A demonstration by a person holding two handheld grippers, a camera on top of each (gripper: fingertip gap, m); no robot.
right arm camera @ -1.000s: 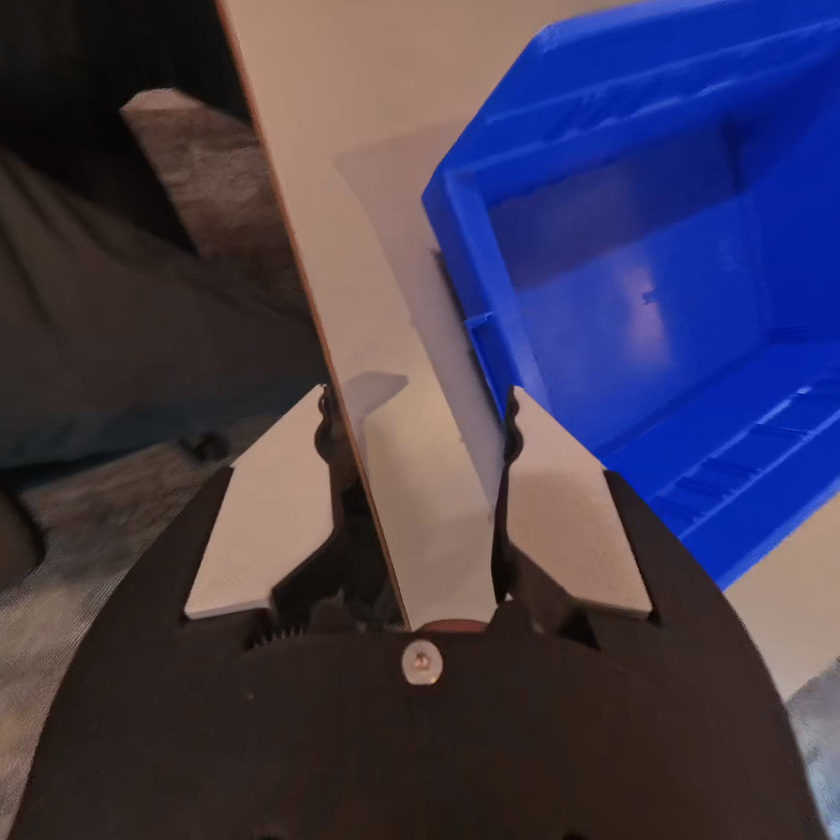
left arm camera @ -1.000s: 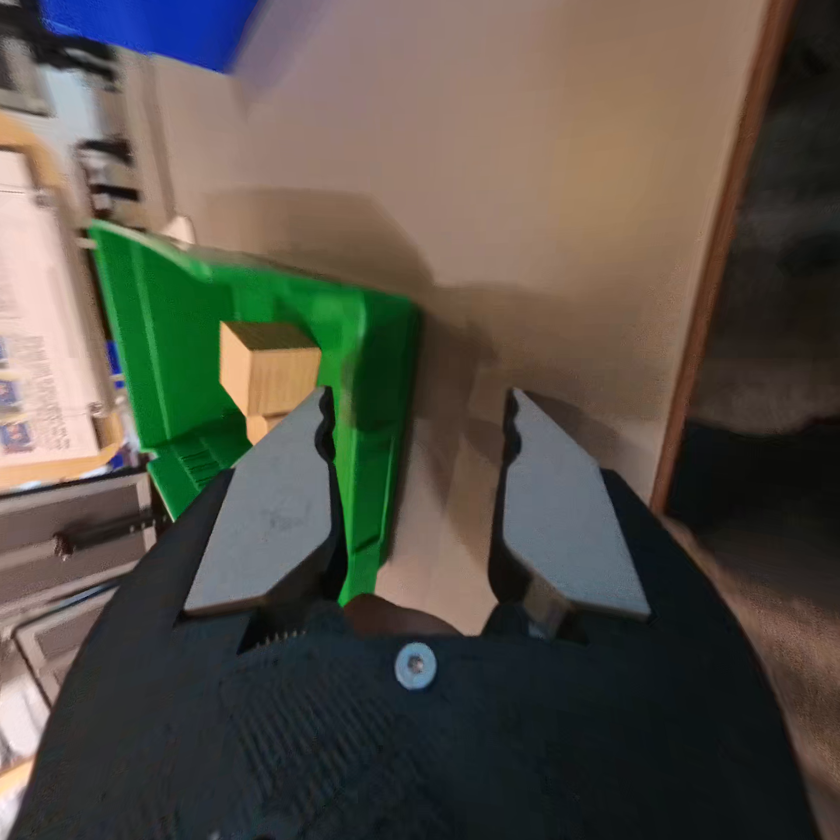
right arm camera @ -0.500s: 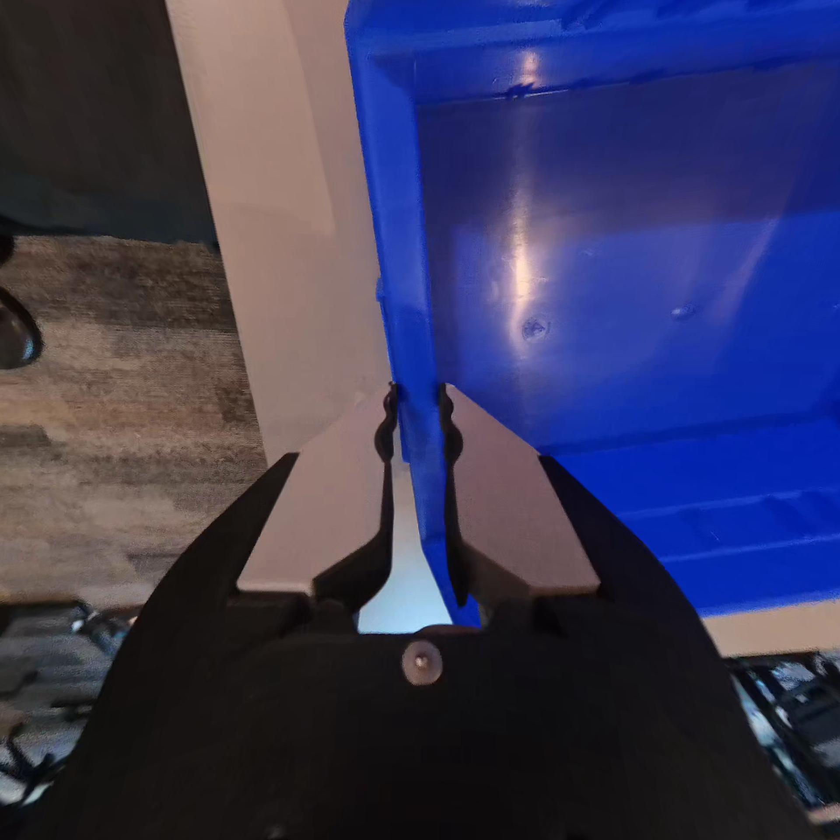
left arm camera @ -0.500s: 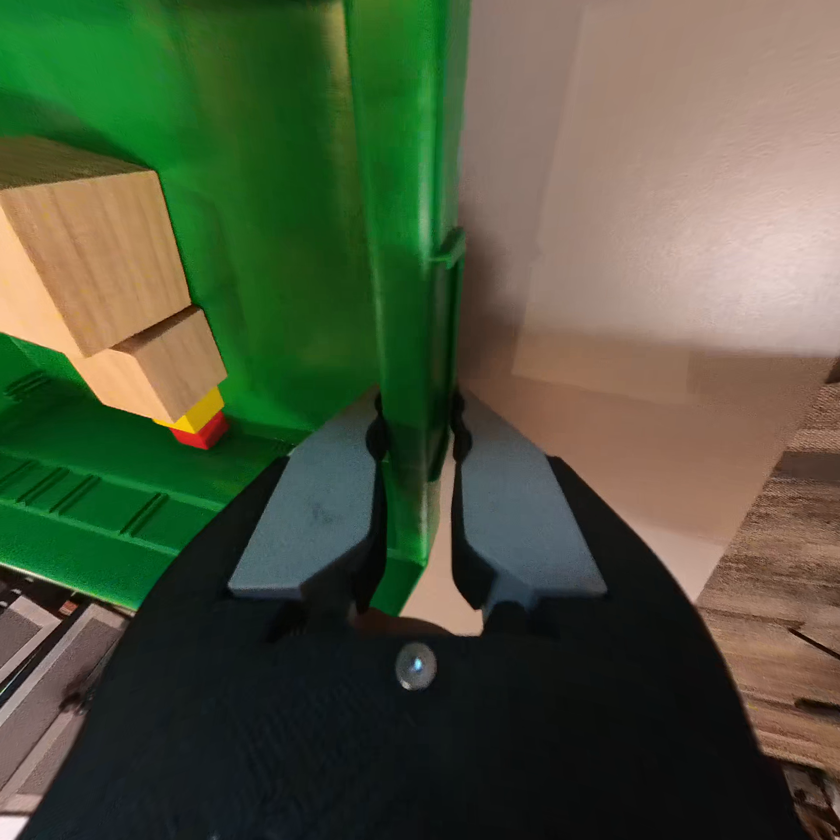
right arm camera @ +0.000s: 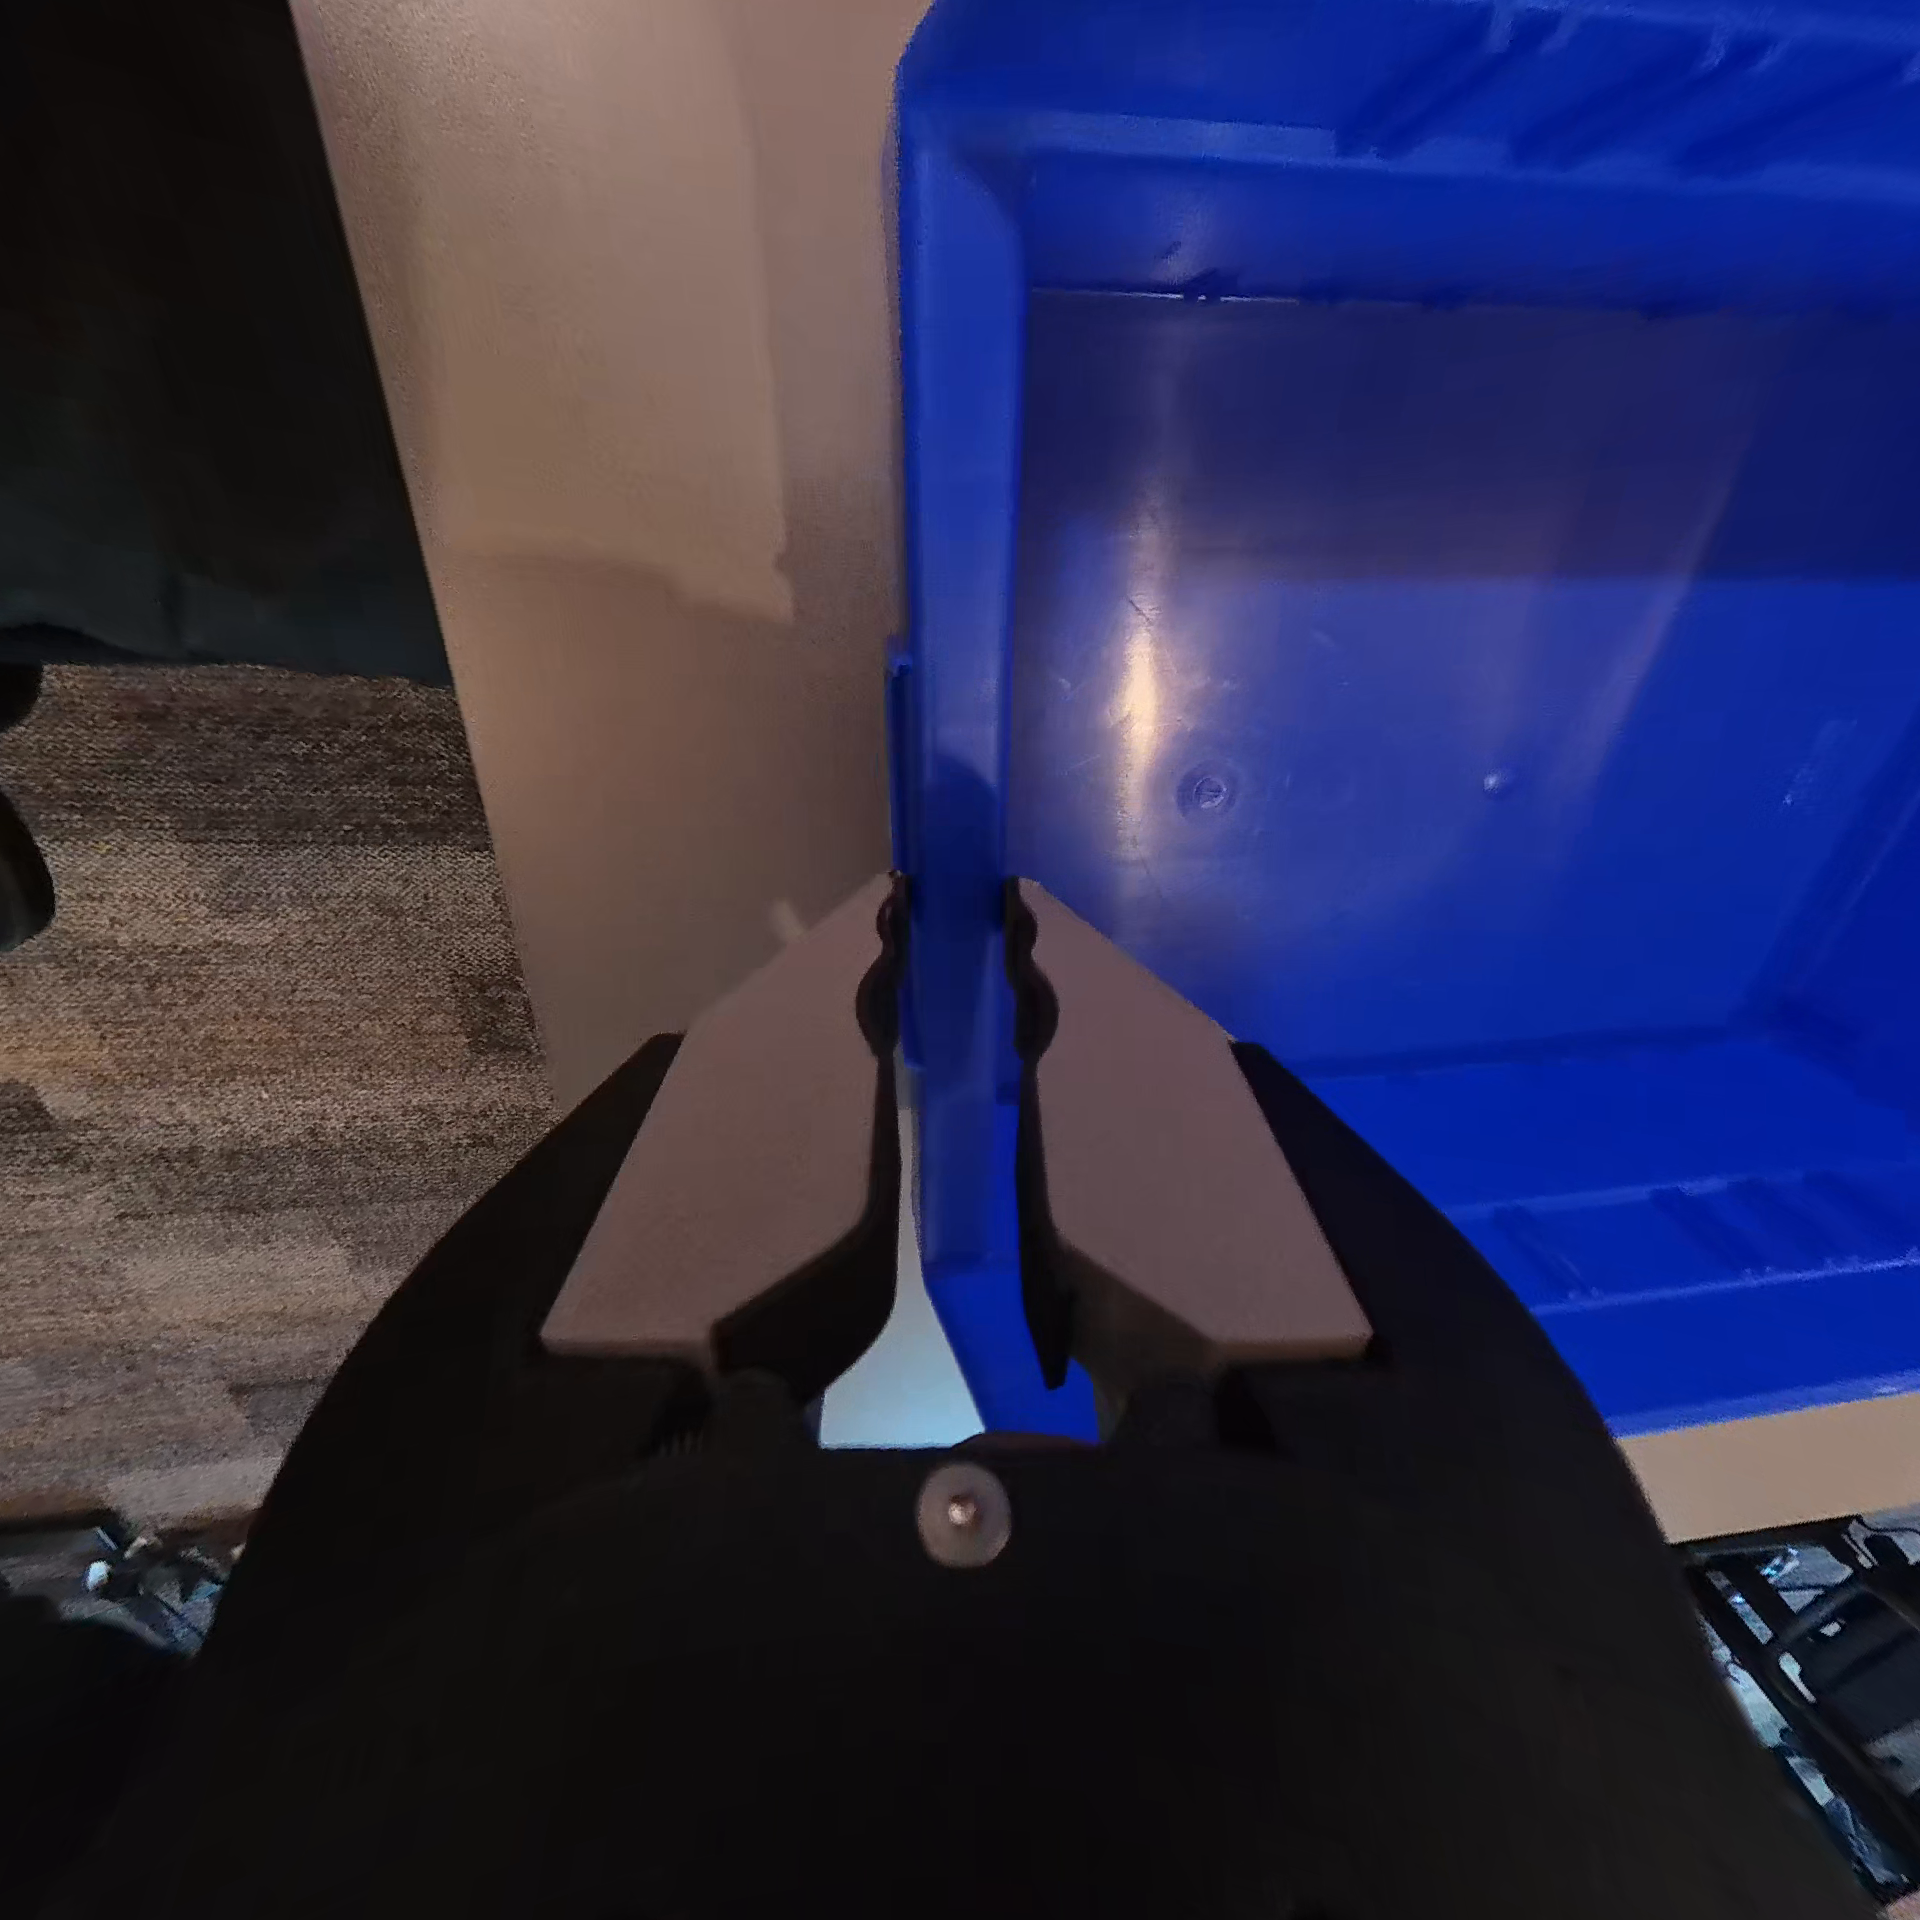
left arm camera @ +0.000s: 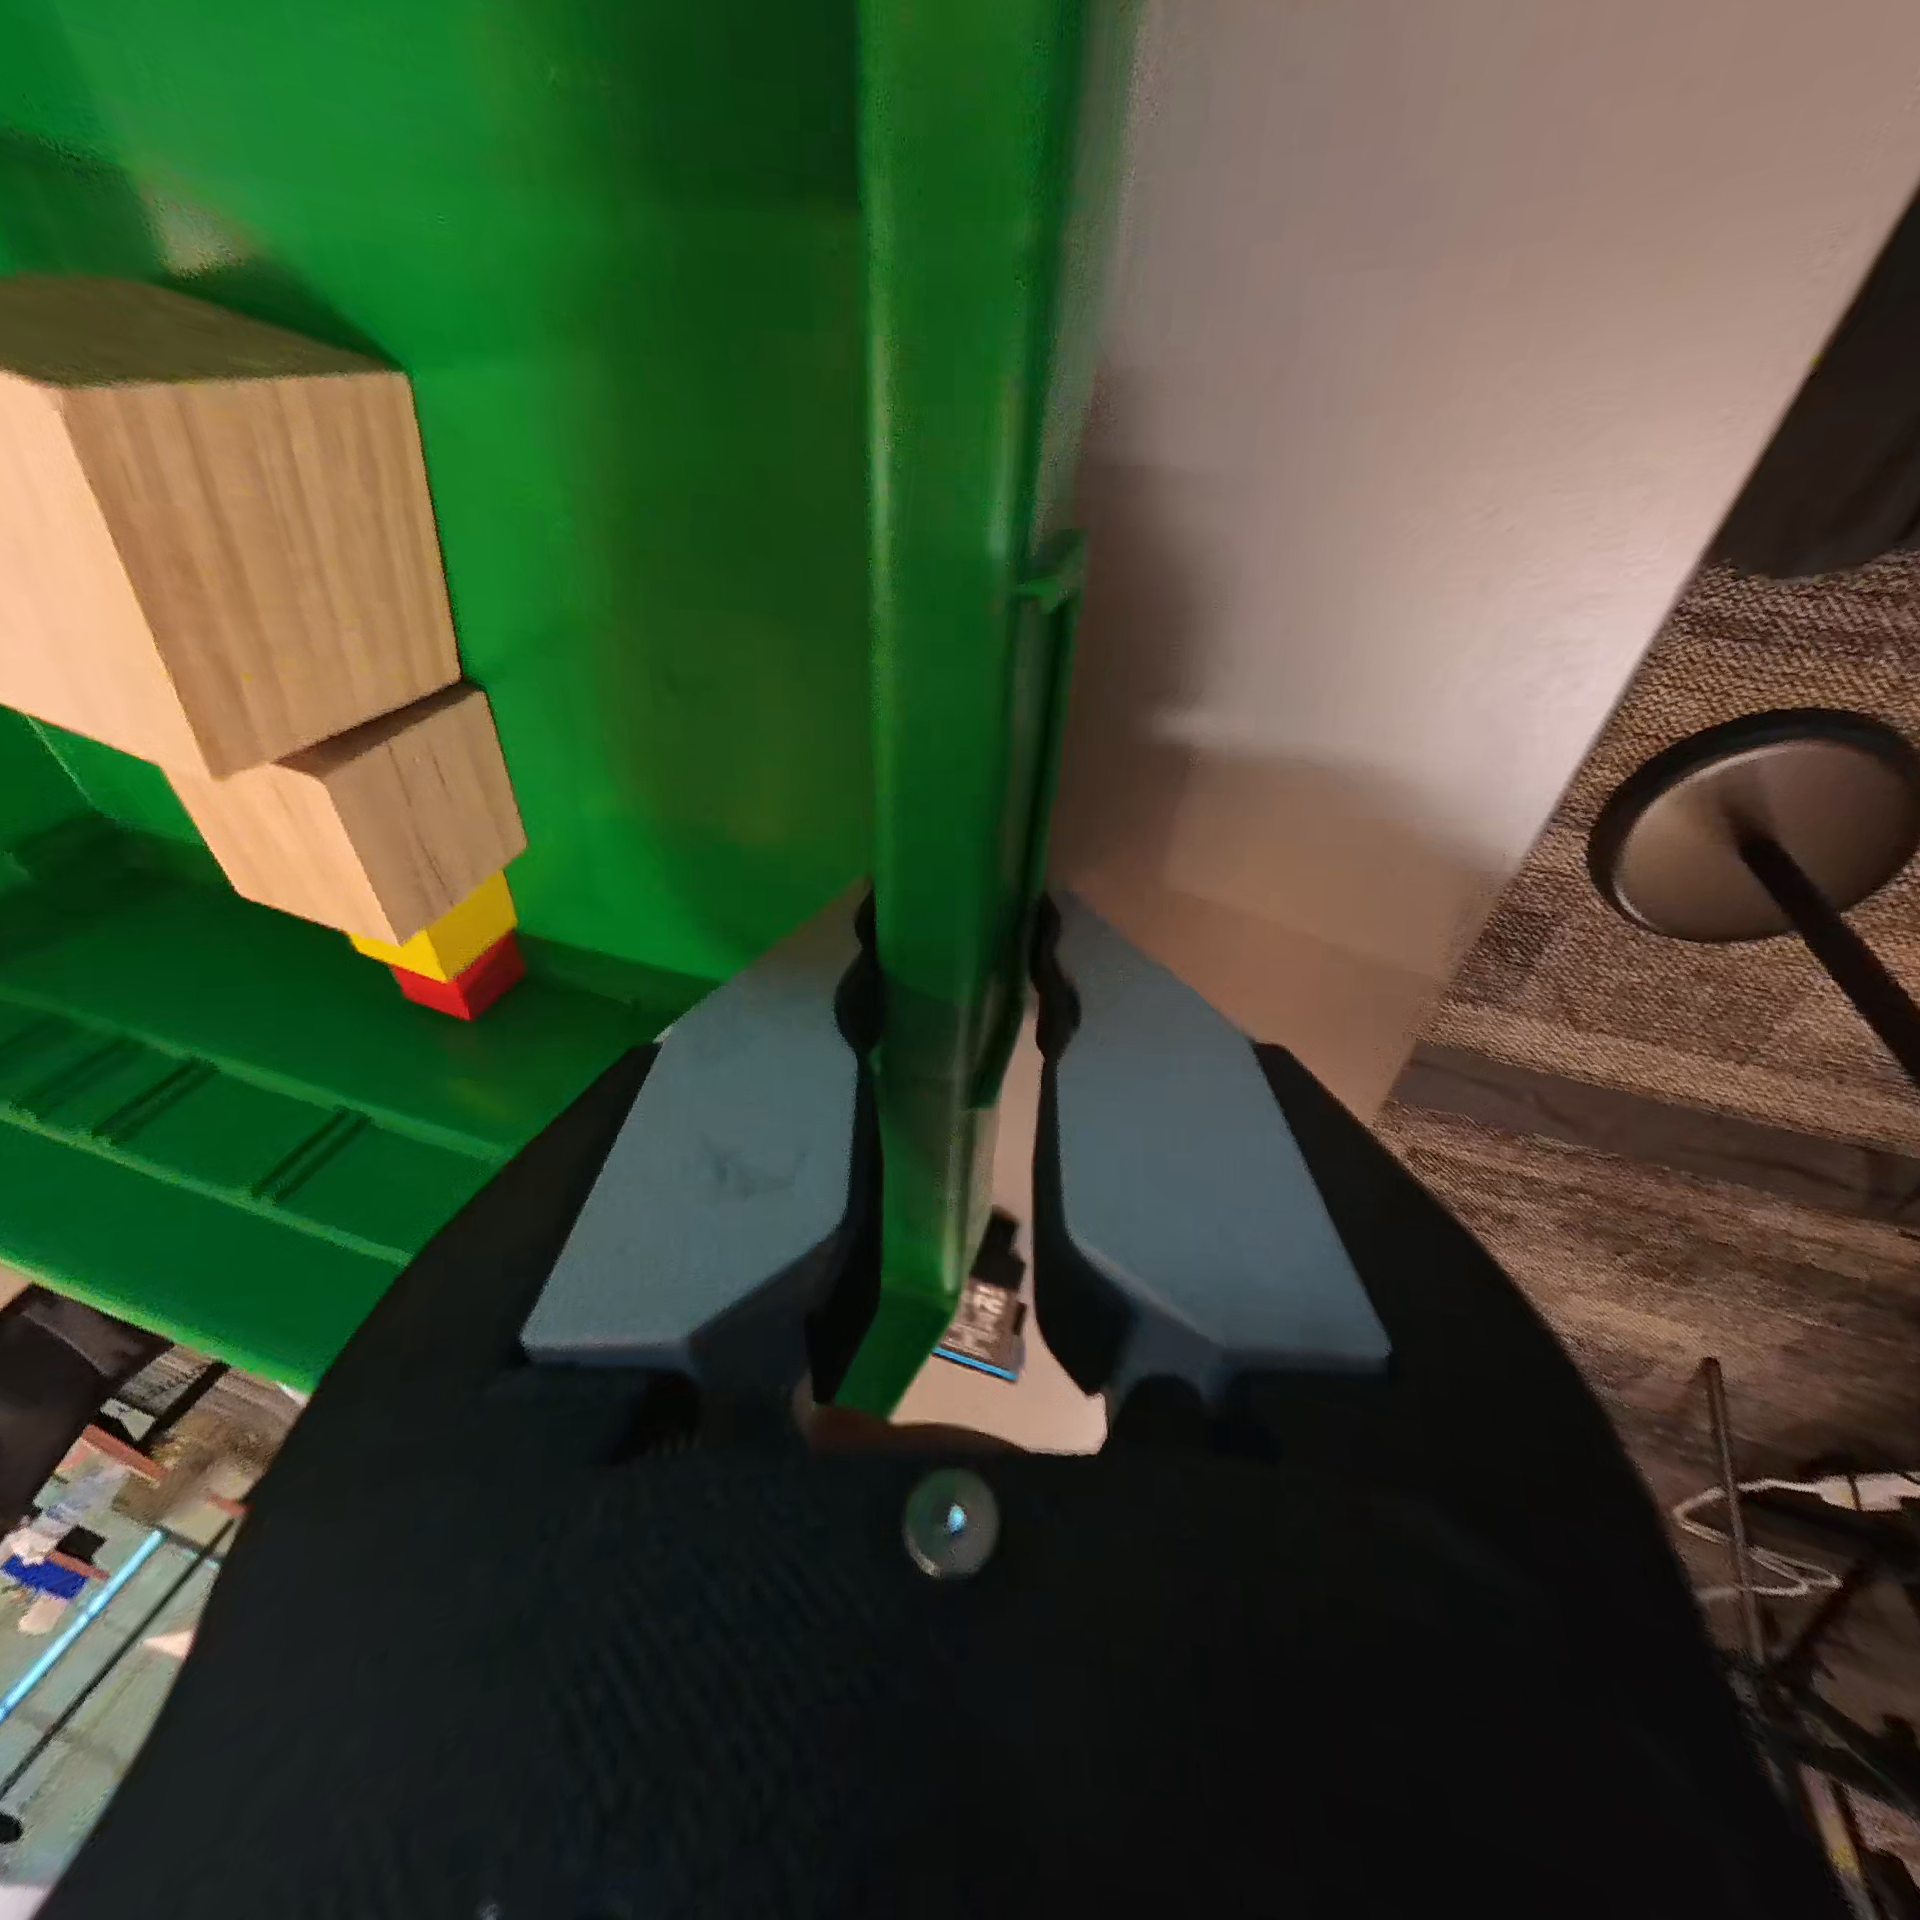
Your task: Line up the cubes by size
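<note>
In the left wrist view my left gripper [left arm camera: 951, 935] is shut on the right side wall of a green bin [left arm camera: 665, 436]. The bin is tilted and lifted. Inside it a large wooden cube [left arm camera: 239, 540], a smaller wooden cube [left arm camera: 384, 821], a small yellow cube [left arm camera: 457, 930] and a smaller red cube [left arm camera: 468, 982] lie in a row towards the bin's front lip. In the right wrist view my right gripper [right arm camera: 951, 904] is shut on the left side wall of a blue bin [right arm camera: 1455, 727], which is empty inside.
A beige tabletop [left arm camera: 1403, 416] lies behind both bins and also shows in the right wrist view [right arm camera: 623, 520]. Carpeted floor [right arm camera: 229, 1039] shows beyond the table edge. A round chair base [left arm camera: 1766, 821] stands on the floor at the right of the left wrist view.
Both grippers went from open beside the bins to shut on the bin walls. The green bin has since tilted a little more, and the cubes sit nearer its front lip.
</note>
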